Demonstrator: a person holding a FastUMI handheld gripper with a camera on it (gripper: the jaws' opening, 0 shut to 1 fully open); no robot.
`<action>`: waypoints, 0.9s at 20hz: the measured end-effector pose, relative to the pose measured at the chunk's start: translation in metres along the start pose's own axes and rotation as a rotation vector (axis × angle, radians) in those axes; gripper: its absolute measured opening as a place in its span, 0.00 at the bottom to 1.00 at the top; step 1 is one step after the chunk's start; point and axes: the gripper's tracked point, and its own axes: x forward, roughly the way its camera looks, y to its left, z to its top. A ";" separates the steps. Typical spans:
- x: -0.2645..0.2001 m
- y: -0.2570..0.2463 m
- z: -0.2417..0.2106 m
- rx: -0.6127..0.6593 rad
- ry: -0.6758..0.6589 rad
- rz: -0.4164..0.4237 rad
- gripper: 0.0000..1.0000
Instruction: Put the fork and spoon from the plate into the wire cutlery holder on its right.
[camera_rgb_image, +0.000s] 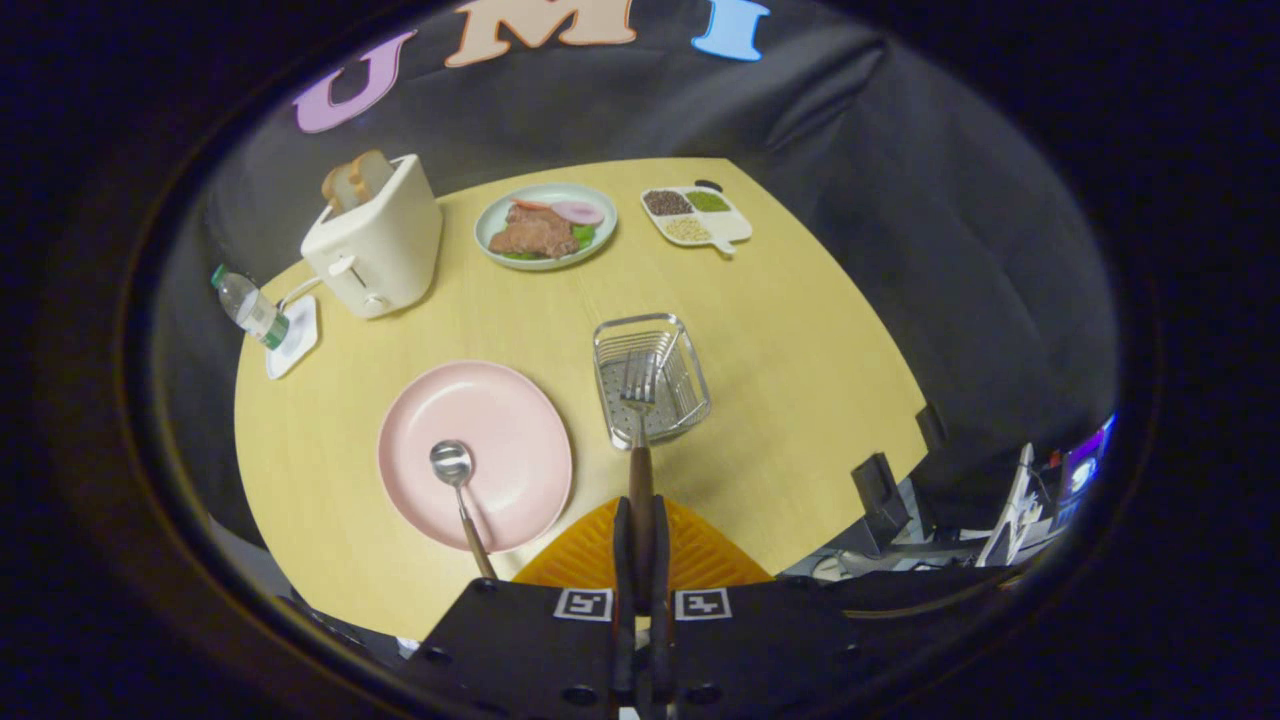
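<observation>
About halfway, I'd say. The spoon (455, 475) was lying on the pink plate (500, 420) near the table's (800, 330) front edge, untouched. Just right of the plate sat the wire holder (690, 385), and the fork (638, 420) hung over it, prongs pointing in, not dropped yet. The gripper (641, 530) had its jaws squeezed nearly shut on the fork's handle.
</observation>
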 end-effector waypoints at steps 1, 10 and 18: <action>0.004 -0.001 0.002 -0.002 0.021 -0.003 0.09; 0.042 -0.005 0.013 -0.094 0.178 0.004 0.11; 0.035 -0.018 0.022 -0.098 0.151 -0.022 0.50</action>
